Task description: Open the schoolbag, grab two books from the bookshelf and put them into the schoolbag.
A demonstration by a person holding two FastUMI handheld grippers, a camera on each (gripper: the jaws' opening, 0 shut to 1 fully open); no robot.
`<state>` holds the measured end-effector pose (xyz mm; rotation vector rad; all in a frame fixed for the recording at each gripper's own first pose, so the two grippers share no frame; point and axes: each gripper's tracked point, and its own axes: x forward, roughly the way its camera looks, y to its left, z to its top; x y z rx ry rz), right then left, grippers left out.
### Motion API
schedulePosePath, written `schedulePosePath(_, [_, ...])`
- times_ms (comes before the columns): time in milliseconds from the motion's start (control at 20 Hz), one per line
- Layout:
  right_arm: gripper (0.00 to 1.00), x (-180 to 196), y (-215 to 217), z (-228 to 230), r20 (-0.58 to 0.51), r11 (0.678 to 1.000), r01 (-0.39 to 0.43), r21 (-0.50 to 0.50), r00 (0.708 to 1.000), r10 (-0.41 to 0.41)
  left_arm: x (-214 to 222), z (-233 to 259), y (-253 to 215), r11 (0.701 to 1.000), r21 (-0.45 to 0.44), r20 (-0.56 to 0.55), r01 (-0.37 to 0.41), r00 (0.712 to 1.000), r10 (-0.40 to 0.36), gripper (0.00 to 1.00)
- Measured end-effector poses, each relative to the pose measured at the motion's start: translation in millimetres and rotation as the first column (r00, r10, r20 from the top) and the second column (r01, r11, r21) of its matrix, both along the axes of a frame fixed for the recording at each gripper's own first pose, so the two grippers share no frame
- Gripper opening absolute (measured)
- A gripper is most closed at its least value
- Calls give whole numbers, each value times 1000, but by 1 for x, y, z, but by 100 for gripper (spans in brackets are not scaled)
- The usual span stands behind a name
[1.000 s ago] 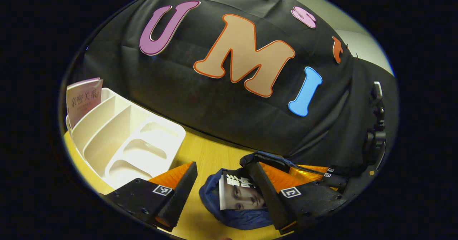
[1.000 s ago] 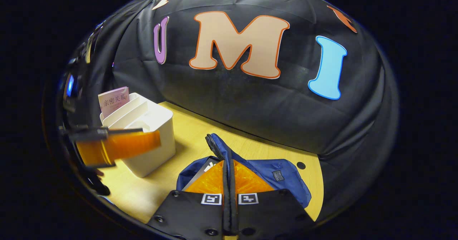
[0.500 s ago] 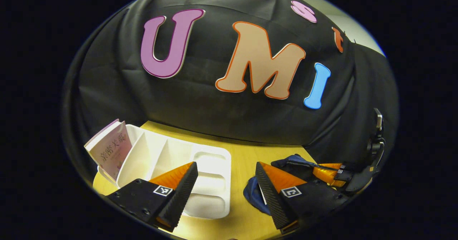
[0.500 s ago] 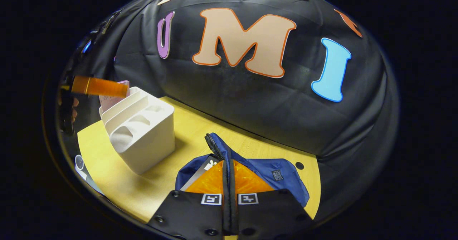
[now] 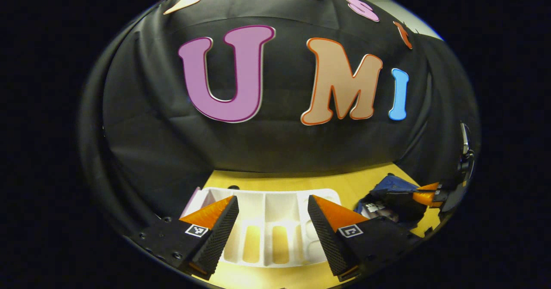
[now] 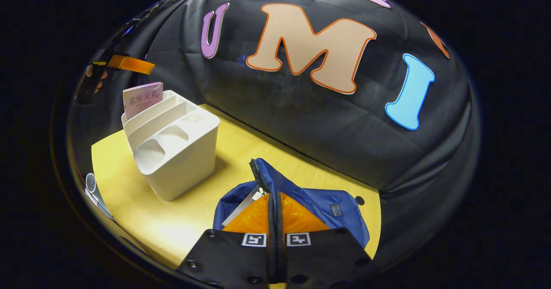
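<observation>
In the left gripper view my left gripper (image 5: 270, 203) is open and empty, hovering over the white bookshelf (image 5: 267, 237). A pink book's edge (image 5: 192, 195) shows at the shelf's left end. The right gripper view has that pink book (image 6: 142, 99) upright in the rear slot of the bookshelf (image 6: 176, 155), with the left gripper (image 6: 129, 63) high above it. My right gripper (image 6: 275, 200) is shut on the raised zipper edge of the blue schoolbag (image 6: 335, 209), holding it open. A dark book (image 6: 243, 207) lies partly inside the bag. The schoolbag (image 5: 389, 185) lies off to the right in the left gripper view.
The yellow wooden table (image 6: 189, 211) carries both shelf and bag, with bare wood between them. The black cloth wall (image 6: 327, 125) stands close behind. A small round hole (image 6: 360, 200) sits in the tabletop past the bag. A hand (image 6: 92, 80) holds the left gripper.
My left gripper, still open, has swung away from the bag and risen to a spot over the bookshelf. The right gripper has kept its hold on the bag's edge.
</observation>
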<state>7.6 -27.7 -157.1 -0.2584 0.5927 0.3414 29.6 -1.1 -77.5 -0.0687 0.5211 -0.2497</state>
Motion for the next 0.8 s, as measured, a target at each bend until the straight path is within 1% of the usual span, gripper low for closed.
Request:
schedulePosePath(50, [1,-1,-1,-1,-5,1000,4,-2,1000,-4,3,-3,11,1000,29,1,-1,1000,1,93])
schedulePosePath(150, [1,0,0,-2,-10,1000,10,-10,1000,-10,13,-8,27,998,57,11,-1,1000,0,93])
schedulePosePath(200, [3,0,1,-2,-13,1000,11,-16,1000,-11,15,-14,36,997,76,3,1,1000,-2,93])
schedulePosePath(300, [1,-1,1,-5,-18,999,10,-31,1000,-11,24,-22,53,994,107,-4,1,1000,-1,89])
schedulePosePath(350, [3,-2,1,-6,-19,999,12,-39,1000,-13,30,-28,61,993,120,-12,1,1000,1,89])
schedulePosePath(400, [1,-2,2,-7,-22,999,13,-44,1000,-14,33,-36,63,992,125,-24,1,1000,2,90])
schedulePosePath(500, [5,-4,2,-9,-29,999,21,-50,999,-22,40,-49,76,994,105,-58,-13,998,19,92])
schedulePosePath(550, [3,-4,2,-11,-33,998,26,-52,999,-27,45,-55,82,996,91,-78,-27,996,34,97])
schedulePosePath(600, [3,-4,2,-12,-39,998,30,-54,999,-32,48,-62,87,996,86,-94,-32,995,41,92])
schedulePosePath(700, [1,-5,2,-14,-47,997,37,-61,998,-40,49,-82,93,995,102,-142,-18,989,32,92])
schedulePosePath(800, [3,-6,3,-16,-52,997,41,-71,998,-45,47,-99,93,995,103,-195,13,981,7,92])
